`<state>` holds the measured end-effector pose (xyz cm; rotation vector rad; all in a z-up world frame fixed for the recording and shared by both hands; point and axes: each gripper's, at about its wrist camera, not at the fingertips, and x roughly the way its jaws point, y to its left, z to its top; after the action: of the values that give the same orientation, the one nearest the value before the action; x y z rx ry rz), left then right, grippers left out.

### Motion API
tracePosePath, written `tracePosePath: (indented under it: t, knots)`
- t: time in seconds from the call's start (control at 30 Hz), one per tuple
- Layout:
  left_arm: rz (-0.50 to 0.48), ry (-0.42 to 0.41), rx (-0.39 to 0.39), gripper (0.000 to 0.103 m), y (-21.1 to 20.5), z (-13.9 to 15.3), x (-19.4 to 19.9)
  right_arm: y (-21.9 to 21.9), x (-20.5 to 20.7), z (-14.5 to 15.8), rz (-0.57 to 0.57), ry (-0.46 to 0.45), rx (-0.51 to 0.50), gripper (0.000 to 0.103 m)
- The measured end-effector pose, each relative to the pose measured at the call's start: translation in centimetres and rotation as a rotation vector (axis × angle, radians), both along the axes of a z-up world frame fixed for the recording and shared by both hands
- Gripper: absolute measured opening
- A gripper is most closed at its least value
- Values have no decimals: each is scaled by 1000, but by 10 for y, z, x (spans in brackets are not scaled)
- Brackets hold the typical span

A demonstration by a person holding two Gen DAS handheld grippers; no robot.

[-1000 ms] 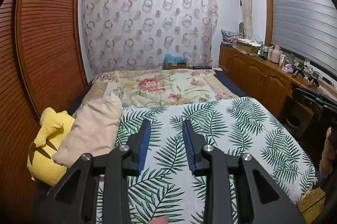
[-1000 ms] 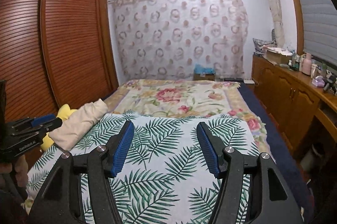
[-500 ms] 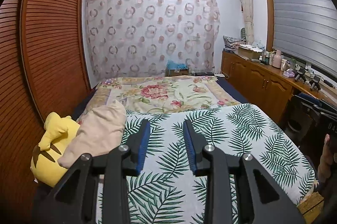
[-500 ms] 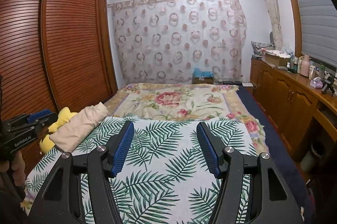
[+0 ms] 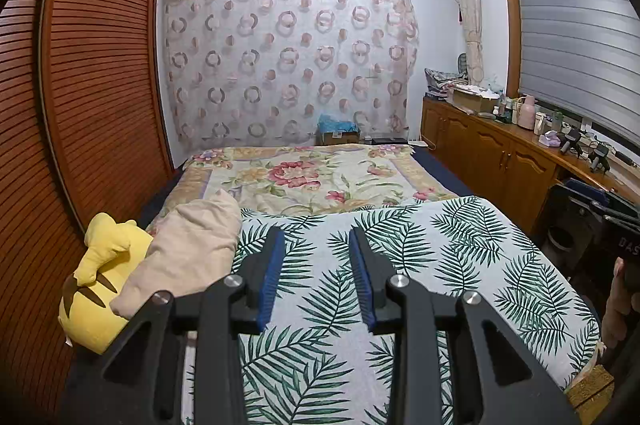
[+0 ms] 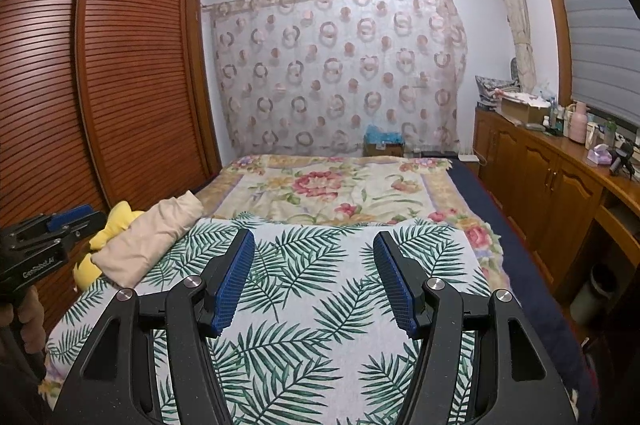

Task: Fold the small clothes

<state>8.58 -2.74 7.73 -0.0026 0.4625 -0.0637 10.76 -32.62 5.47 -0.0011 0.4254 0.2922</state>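
No small garment shows in either view. A palm-leaf printed sheet (image 5: 420, 257) covers the near half of the bed; it also shows in the right wrist view (image 6: 304, 289). My left gripper (image 5: 316, 237) hangs above the sheet, open and empty, with a moderate gap between its blue pads. My right gripper (image 6: 314, 239) is also above the sheet, open wider and empty. The left gripper also appears at the left edge of the right wrist view (image 6: 76, 217).
A beige pillow (image 5: 192, 249) and a yellow plush toy (image 5: 100, 273) lie at the bed's left edge against the slatted wooden wardrobe (image 5: 80, 97). A floral blanket (image 5: 312, 177) covers the far half. Wooden cabinets (image 5: 500, 161) with clutter line the right wall.
Both cameras have tilted upward a little and drawn slightly back, so more ceiling shows. The jaws of both grippers keep the same opening.
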Motion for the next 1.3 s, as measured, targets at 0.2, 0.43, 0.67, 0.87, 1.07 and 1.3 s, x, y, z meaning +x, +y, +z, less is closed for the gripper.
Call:
tracePosePath:
  t: [0.2,0.43,0.67,0.87,1.07,1.3]
  knots:
    - [6,-4,-1,32,2,0,-1,0,1,-1,1,1,1,63]
    - [7,-5,-1,33,2,0,-1,-1,0,-1,0,0,0,63]
    - [6,-6,-2,33,2,-1,-1,-1,1,-1,0,1,2,63]
    - [6,-5,-1,33,2,-1,-1,-1,1,-1,-1,2,1,63]
    - [7,-7,-2,33,2,0,-1,-2,1,-1,0,1,3,63]
    - [7,-7,-2,34,3,0,-1,-2,1,-1,-1,2,2,63]
